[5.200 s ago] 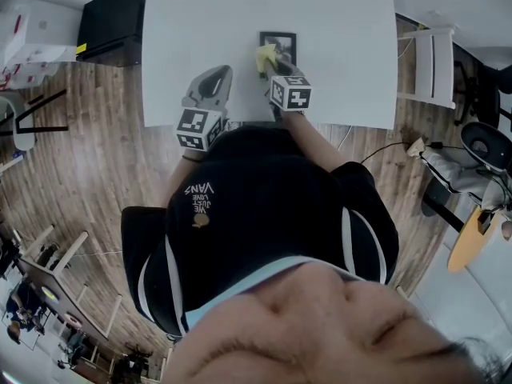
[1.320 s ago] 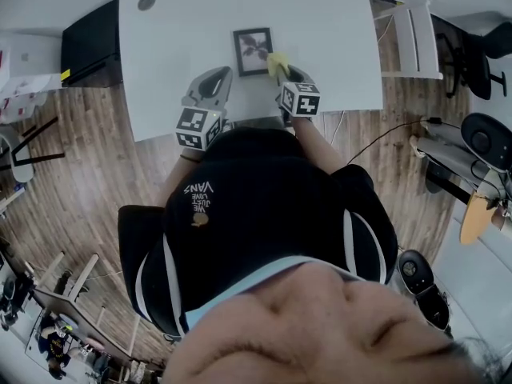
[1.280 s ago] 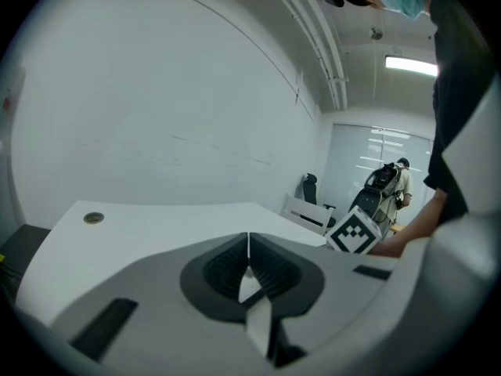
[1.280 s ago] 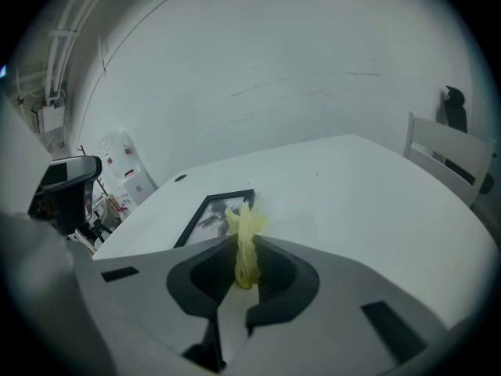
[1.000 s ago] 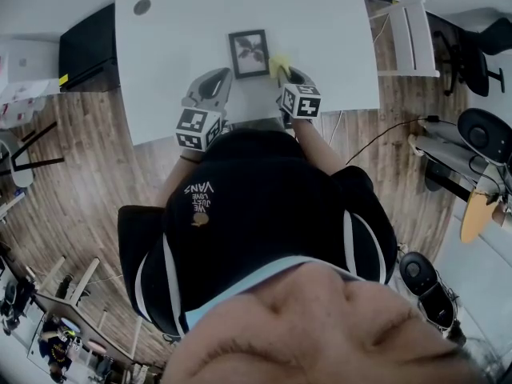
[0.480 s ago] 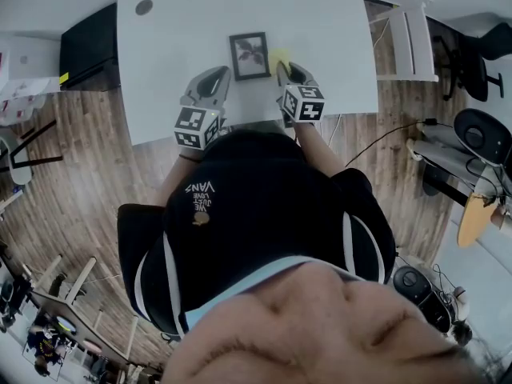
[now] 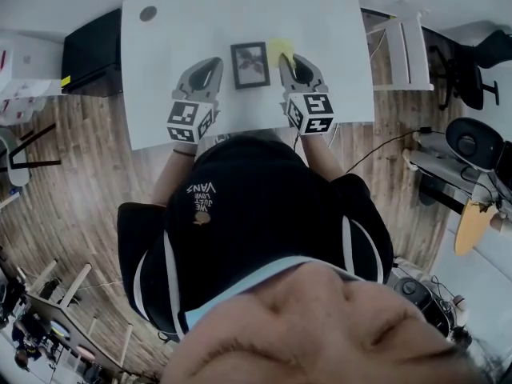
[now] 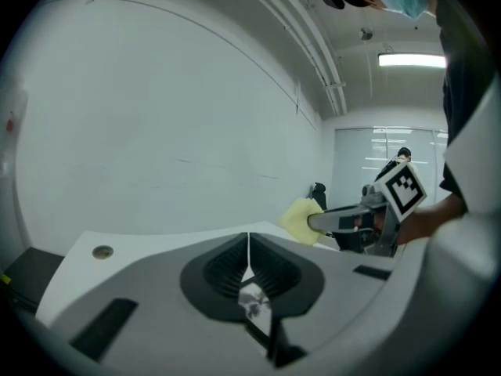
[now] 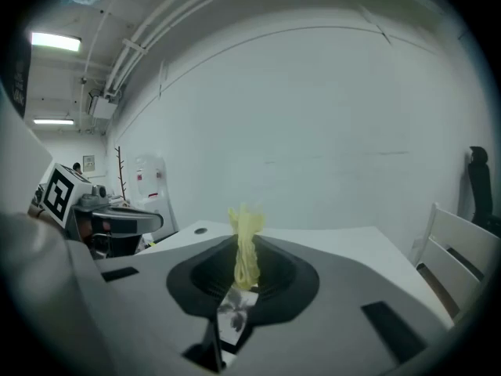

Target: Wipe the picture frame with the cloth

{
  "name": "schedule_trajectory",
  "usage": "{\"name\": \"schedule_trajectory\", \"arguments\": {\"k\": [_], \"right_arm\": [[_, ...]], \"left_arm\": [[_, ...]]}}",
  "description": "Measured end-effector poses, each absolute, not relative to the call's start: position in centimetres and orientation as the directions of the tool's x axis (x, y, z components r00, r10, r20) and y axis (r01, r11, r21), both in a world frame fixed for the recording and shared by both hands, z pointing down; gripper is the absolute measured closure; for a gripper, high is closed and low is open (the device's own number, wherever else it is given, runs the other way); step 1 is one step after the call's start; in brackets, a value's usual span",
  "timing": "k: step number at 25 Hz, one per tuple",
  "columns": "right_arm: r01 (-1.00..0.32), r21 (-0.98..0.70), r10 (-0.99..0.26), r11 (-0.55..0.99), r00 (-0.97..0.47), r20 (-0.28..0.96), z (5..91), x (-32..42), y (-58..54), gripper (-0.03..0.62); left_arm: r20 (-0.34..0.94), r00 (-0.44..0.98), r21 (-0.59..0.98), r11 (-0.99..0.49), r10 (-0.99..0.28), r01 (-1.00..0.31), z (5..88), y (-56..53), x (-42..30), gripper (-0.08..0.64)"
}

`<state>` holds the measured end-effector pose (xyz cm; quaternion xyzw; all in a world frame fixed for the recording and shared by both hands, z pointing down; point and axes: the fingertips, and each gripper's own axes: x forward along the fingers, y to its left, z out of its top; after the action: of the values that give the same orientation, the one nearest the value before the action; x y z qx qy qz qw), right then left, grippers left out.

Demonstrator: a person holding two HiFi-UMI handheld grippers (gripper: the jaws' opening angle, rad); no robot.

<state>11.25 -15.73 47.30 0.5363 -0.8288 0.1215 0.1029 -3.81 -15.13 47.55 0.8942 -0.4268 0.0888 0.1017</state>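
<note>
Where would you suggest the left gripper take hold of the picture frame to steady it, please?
Probably its left border, approached from the left: the picture frame seems to lie flat on the table, that edge faces the shut left gripper, and the right gripper holds the cloth beside the other edge.

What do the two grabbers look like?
Both are grey plastic, wide and tapering to a point, with dark ribbed pads inside. The left gripper and right gripper each carry a white cube with black square markers. The person wears black sleeves.
</note>
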Motion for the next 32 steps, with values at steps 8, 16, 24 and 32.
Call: {"name": "schedule_trajectory", "arguments": {"k": [8, 16, 24, 32], "right_arm": [[-0.911, -0.1, -0.889, 0.399, -0.411, 0.203, 42.3, 11.5, -15.6, 0.546], [-0.922, -0.095, -0.907, 0.375, -0.386, 0.167, 40.8, 12.1, -15.2, 0.546], [-0.921, -0.101, -0.905, 0.377, -0.389, 0.173, 40.9, 11.7, -15.1, 0.546], [-0.916, -0.103, -0.896, 0.389, -0.402, 0.187, 41.3, 11.2, -15.6, 0.546]], "left_arm": [[0.185, 0.624, 0.088, -0.619, -0.76, -0.78, 44.8, -16.7, -4.4, 0.543], [0.156, 0.638, 0.073, -0.636, -0.754, -0.769, 43.6, -17.4, -4.0, 0.542], [0.158, 0.648, 0.076, -0.645, -0.745, -0.76, 43.7, -17.2, -3.8, 0.543], [0.165, 0.652, 0.082, -0.648, -0.74, -0.757, 44.0, -17.3, -3.7, 0.541]]}}
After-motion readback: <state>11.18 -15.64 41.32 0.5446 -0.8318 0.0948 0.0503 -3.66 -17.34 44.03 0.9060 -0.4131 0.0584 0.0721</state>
